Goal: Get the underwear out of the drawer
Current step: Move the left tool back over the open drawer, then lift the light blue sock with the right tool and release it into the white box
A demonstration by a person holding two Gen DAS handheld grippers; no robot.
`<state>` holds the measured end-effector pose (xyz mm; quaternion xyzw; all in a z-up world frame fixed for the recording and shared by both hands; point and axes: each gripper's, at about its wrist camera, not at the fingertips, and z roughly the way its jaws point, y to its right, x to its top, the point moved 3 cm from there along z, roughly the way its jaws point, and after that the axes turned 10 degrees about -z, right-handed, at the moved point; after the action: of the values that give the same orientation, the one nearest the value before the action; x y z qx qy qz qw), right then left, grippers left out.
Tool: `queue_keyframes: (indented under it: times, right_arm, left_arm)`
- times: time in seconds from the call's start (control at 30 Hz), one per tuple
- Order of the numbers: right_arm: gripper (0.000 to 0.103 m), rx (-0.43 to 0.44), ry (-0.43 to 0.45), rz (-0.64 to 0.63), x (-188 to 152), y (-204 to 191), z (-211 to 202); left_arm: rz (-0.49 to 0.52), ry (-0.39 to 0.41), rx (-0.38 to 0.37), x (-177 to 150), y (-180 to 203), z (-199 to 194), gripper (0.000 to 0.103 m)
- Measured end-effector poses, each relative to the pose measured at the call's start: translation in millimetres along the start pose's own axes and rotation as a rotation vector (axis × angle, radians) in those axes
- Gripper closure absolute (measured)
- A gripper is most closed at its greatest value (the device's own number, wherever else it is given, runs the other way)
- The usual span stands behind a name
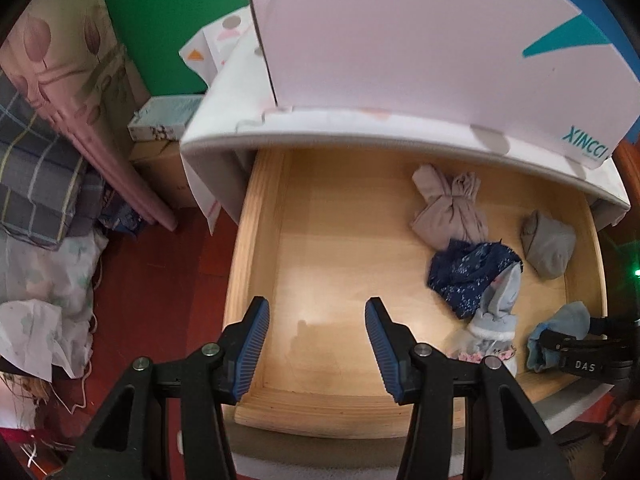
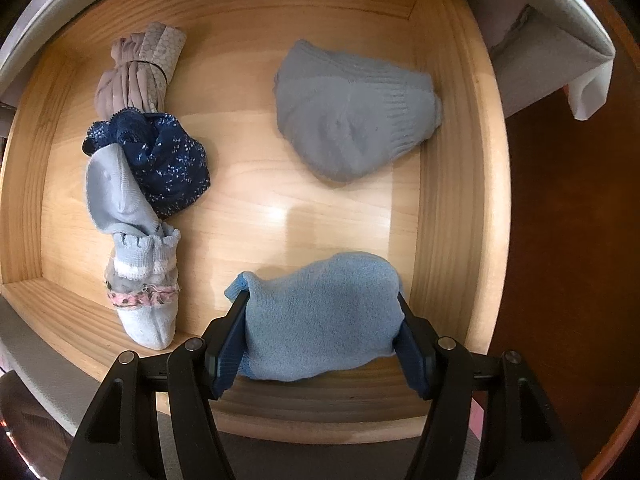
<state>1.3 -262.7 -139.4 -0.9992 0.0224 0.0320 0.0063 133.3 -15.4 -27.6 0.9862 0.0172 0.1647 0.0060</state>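
In the open wooden drawer, the right gripper fingers clamp a light-blue bundle, probably socks, while the left gripper fingers gape empty.

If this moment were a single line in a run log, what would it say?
drawer: open | right gripper: jaws shut on light blue bundle | left gripper: jaws open, empty, over bare drawer floor | four bundles remain

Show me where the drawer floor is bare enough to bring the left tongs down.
Bare wood fills the drawer's left half, bordered by its left wall, front wall and the navy floral bundle; the empty left tongs hang over it. A smaller strip runs between that bundle and the grey sock bundle. The right half is crowded; right tongs grip the light blue bundle.
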Motion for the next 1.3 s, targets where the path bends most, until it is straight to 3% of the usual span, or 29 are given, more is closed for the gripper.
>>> queue_keyframes:
  times: [0.2,0.33,0.63,1.07,1.3]
  right_arm:
    - [0.041,0.009,0.045,0.0,-1.6,1.4,-14.0]
    - [0.041,0.012,0.082,-0.006,-2.6,2.5,-25.6]
    - [0.041,0.015,0.151,-0.008,-8.2,1.5,-57.0]
    - [0.041,0.012,0.26,-0.047,-13.5,8.8,-155.8]
    - [0.041,-0.014,0.361,-0.064,1.0,12.3,-220.7]
  left_arm:
    - [-0.018,-0.045,0.001,-11.2,-3.7,19.2,0.052]
    - [-0.036,-0.015,-0.01,-11.3,-5.4,15.7,0.051]
    - [-0.057,-0.031,-0.001,-12.2,-12.1,21.2,0.05]
    - [-0.072,-0.02,-0.013,-12.3,-17.0,19.1,0.05]
    - [-0.084,-0.014,-0.019,-11.5,-20.1,17.9,0.05]
